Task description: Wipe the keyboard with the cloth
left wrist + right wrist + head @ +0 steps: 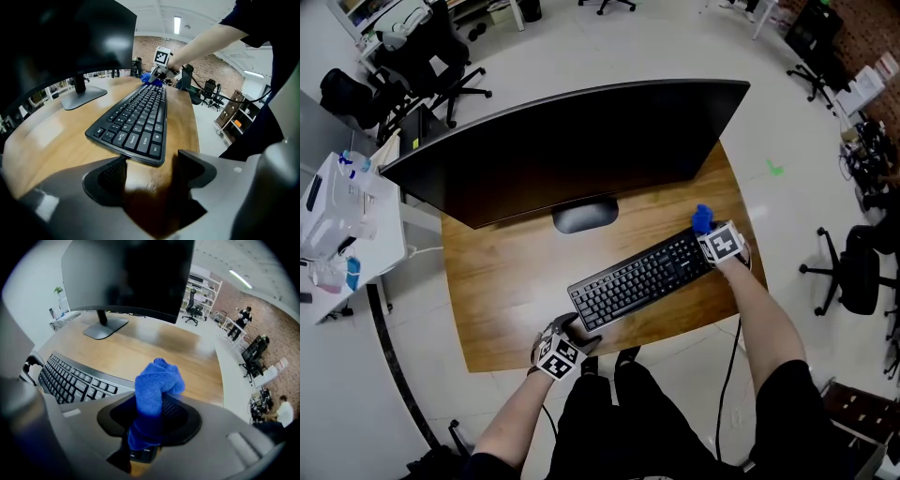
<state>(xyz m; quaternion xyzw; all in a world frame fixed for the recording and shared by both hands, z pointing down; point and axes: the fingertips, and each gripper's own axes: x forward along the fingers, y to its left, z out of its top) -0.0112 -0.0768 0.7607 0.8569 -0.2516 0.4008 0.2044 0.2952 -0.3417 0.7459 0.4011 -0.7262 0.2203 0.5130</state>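
- Head view: the black keyboard (642, 278) lies slantwise on the wooden desk (502, 281), running from near the front edge up toward the right edge. Its keys are dark with pale lettering.
- The blue cloth (702, 219) shows as a small bunched lump at the keyboard's far right end, near the desk's right edge. The right gripper (709, 230) sits over it.
- The left gripper (575, 330) is at the keyboard's other end, close to the front edge of the desk. A wide dark monitor (572, 145) spans the back of the desk on an oval foot (584, 216).
- Left gripper view: this claw (150, 171) stands spread apart, with only bare wood between its two jaws. The near end of the keyboard (136, 119) lies just ahead of them.
- Looking down the length of the keys, this view shows the right gripper (161, 65) and a scrap of the blue cloth (149, 78) at the far end. The head view does not show this low angle.
- Right gripper view: here the claw (149, 420) is clamped on the cloth (154, 394). It is a fuzzy, bright blue towelling, pinched at its middle, with a knobbly tuft rising above the jaws and a tail hanging below.
- The cloth's texture and the pinch are plain only in this view. The keyboard (75, 380) passes to the left and under the jaws.
- Two people (244, 317) stand far back in the room, which the other two views do not show.
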